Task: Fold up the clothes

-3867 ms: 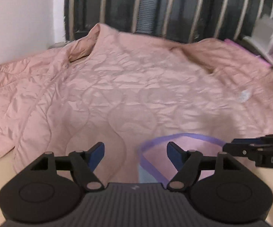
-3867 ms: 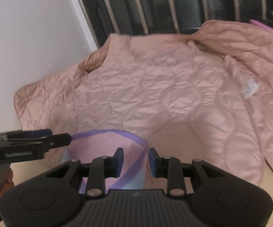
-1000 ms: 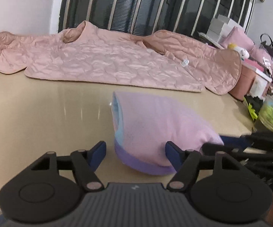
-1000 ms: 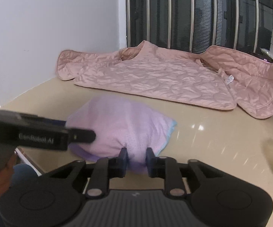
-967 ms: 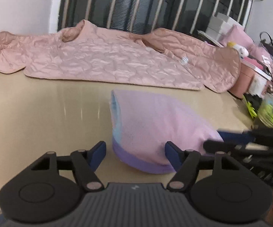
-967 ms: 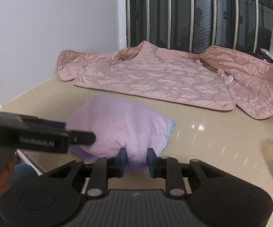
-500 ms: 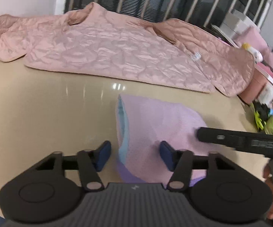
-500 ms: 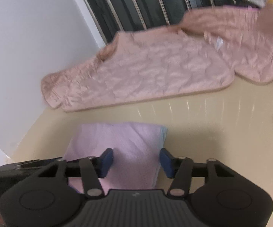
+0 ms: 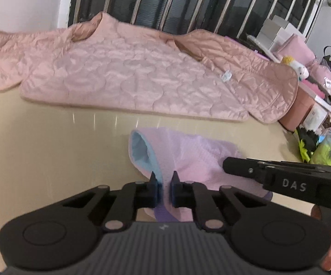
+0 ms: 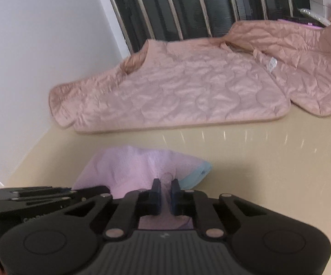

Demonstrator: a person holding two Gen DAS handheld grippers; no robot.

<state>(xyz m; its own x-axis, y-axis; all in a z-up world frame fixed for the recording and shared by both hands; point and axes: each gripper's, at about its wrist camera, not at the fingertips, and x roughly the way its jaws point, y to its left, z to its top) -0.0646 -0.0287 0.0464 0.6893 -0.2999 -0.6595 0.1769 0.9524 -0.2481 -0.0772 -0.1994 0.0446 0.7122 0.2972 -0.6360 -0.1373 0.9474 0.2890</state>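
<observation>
Lilac garment point(image 9: 195, 158) is bunched on the table point(image 9: 51, 151), near edge, blue lining shown at its open end. Left gripper point(image 9: 164, 190): jaws just closed, a fold of the lilac fabric is pinched between them. Right gripper point(image 10: 164, 194): jaws also just closed, pinched on the fabric at the near side, beside the blue edge. Both grippers are set close together on the same garment. Pink jacket point(image 9: 142, 78) is spread flat at the far side of the table, apart from the garment, below the barred window point(image 9: 188, 2).
</observation>
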